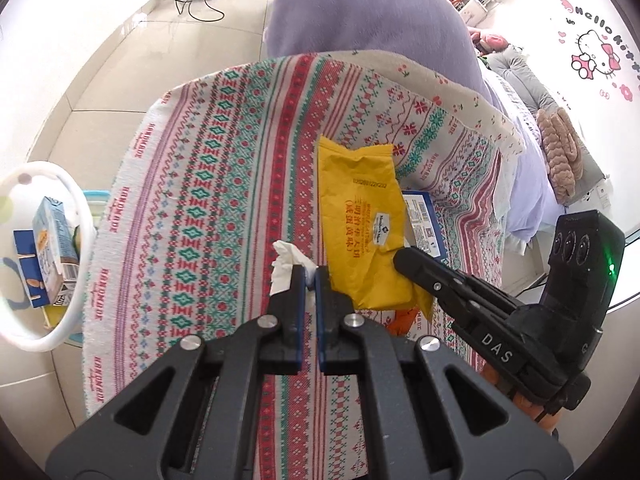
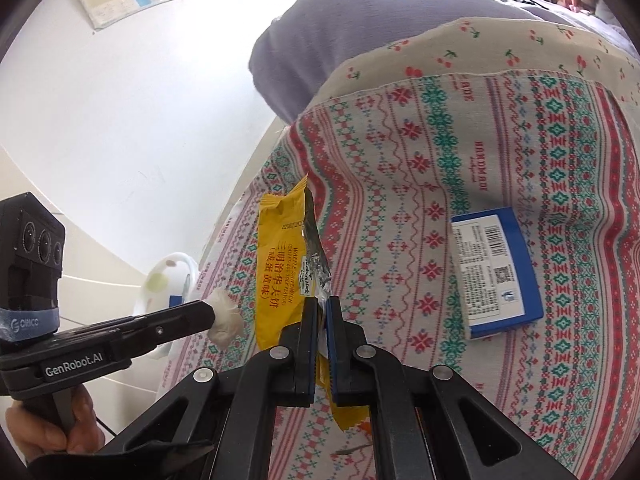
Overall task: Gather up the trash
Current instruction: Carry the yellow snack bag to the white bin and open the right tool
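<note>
Two tongs at work over a table draped in a patterned cloth (image 1: 208,184).

Left tongs (image 1: 310,276), low centre of the left wrist frame: pressed nearly together, pinching a crumpled white tissue (image 1: 286,264) at the tips. Same tissue (image 2: 225,320) seen at lower left of the right wrist frame, bunched at the end of the left tongs (image 2: 208,316), lifted beside the cloth's edge.

Right tongs (image 2: 322,304), low centre of the right wrist frame: closed on a yellow snack wrapper (image 2: 280,264), gripped at its lower part, torn silver lining showing along the right edge. Wrapper (image 1: 360,224) in the middle of the left wrist frame, stretching up from the tongs toward the far side of the cloth; right tongs (image 1: 404,258) entering from the lower right, tips at the wrapper's right edge.

Blue and white box (image 2: 496,272) flat on the cloth at right of the right wrist frame, apart from the wrapper; in the left wrist frame only a corner (image 1: 424,216) peeking out from behind the wrapper.

White-rimmed bin (image 1: 80,216) at far left of the left wrist frame, beside the table, cartons (image 1: 48,248) already inside. Same bin (image 2: 176,276) partly visible past the cloth's edge, left of centre in the right wrist frame.
</note>
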{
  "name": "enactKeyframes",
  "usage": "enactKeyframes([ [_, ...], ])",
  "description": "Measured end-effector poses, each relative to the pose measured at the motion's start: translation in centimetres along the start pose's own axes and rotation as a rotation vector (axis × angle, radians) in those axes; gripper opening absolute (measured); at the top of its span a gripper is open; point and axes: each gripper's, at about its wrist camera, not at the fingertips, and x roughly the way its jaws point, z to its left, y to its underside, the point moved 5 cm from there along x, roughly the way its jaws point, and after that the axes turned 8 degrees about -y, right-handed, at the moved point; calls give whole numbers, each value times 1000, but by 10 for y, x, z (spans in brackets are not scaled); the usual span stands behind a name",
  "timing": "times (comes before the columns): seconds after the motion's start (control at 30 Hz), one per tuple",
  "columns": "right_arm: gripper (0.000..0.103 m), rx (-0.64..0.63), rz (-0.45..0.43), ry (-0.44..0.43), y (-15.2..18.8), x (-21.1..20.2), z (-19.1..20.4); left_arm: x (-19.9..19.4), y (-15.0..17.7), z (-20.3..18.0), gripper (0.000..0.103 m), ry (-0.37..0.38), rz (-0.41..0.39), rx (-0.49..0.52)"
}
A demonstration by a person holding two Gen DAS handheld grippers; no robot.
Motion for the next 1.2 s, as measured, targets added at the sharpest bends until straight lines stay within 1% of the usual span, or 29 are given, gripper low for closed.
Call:
enactKeyframes([
  [0.2,5,-28,-3,-21,0,12,19,-12,-4,17,5,4,-27,-19],
  [0.37,5,-59,26,-35,8,29,38,-21,-9,39,5,-18,-47,-43],
  [0.43,5,-62,39,-49,11,38,47,-28,-12,56,5,-55,-71,-66],
  [0.5,5,-52,49,-74,16,45,55,-36,-17,78,5,-81,-98,-113],
  [0.63,5,-27,76,-133,21,69,78,-45,-22,135,5,-62,-115,-271],
  [0.77,5,-34,103,-169,23,95,106,-50,-15,189,5,-47,-123,-440],
  [0.83,5,-48,126,-184,25,113,125,-52,-10,204,5,-59,-127,-491],
  [0.93,5,-63,156,-195,29,137,149,-51,-3,222,5,-85,-117,-536],
  [1.03,5,-88,187,-202,32,158,168,-51,-1,229,5,-89,-111,-558],
  [1.17,8,-145,239,-154,37,191,190,-49,-1,237,5,-99,-115,-579],
  [1.2,9,-164,265,-147,40,201,197,-48,-1,239,5,-101,-115,-585],
])
